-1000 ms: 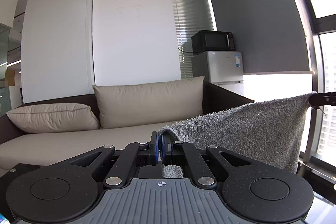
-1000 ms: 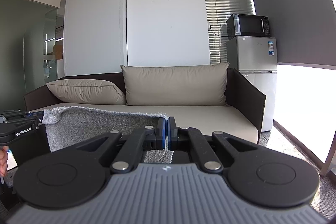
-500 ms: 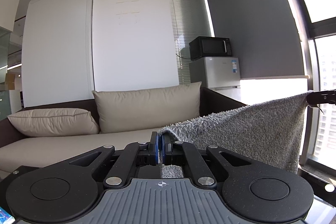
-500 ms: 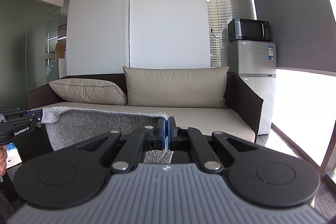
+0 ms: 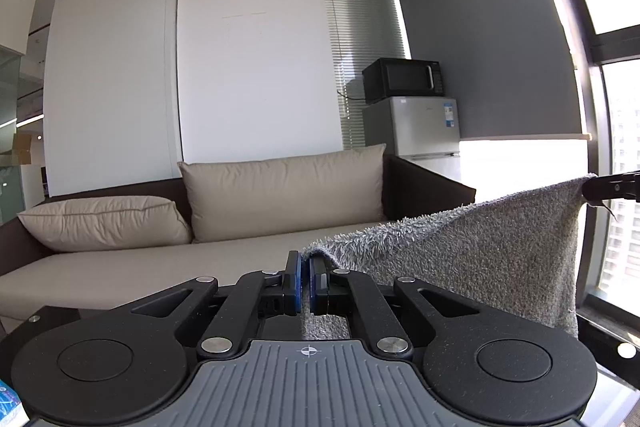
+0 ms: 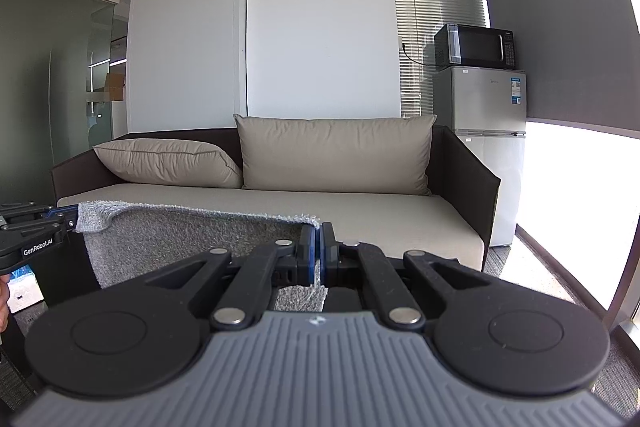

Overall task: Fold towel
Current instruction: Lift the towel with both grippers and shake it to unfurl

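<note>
A grey fluffy towel point(image 5: 472, 251) hangs stretched in the air between my two grippers. My left gripper point(image 5: 306, 265) is shut on one top corner of it. My right gripper point(image 6: 319, 239) is shut on the other top corner, and the towel point(image 6: 180, 247) spreads left from it. In the left wrist view the right gripper point(image 5: 600, 187) shows at the far right edge, holding the towel's far corner. In the right wrist view the left gripper point(image 6: 68, 219) shows at the far left, pinching its corner. The towel's lower edge is hidden behind the gripper bodies.
A beige sofa point(image 6: 360, 219) with two cushions stands straight ahead. A small fridge point(image 6: 480, 131) with a microwave point(image 6: 472, 45) on top stands to its right. A bright window point(image 5: 624, 187) is on the right. A dark table edge point(image 5: 608, 331) lies below right.
Both grippers have risen a little with the towel, so the sofa sits lower in both views. The towel stays stretched between them, both grips unchanged.
</note>
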The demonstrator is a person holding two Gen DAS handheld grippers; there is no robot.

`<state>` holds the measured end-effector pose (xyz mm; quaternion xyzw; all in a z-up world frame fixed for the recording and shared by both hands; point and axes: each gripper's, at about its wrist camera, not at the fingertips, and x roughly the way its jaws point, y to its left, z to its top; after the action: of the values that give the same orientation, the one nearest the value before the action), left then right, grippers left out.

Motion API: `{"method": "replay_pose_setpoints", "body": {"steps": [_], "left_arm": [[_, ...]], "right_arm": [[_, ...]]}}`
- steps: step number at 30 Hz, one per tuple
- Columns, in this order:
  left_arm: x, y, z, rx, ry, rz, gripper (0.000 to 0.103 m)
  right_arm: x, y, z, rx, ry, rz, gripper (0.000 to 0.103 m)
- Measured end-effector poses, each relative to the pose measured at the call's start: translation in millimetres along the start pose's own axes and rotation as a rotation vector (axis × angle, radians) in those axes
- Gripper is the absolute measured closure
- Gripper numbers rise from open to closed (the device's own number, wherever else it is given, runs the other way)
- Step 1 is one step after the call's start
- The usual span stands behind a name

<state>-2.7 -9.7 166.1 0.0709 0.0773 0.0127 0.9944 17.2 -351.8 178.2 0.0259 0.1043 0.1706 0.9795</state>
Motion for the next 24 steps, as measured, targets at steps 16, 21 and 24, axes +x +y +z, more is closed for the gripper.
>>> {"method": "replay_pose_setpoints", "body": {"steps": [16,21,24], "left_arm": [[105.3,10.9,-37.7,0.029,0.085,0.019,0.099],[144.6,16.9,-59.7,0.035,0.145,0.018,0.099],[167.2,21.4,-73.0,0.045,0.184,0.022,0.099]], "right_arm": [[127.8,-13.9,-35.5,-0.002,0.086,-0.028,0.101],[173.2,-17.7,-49.5,-0.008,0.112,-0.032,0.101],[199.4,-19.3,-59.8,-0.005,0.139,-0.034,0.101]]}}
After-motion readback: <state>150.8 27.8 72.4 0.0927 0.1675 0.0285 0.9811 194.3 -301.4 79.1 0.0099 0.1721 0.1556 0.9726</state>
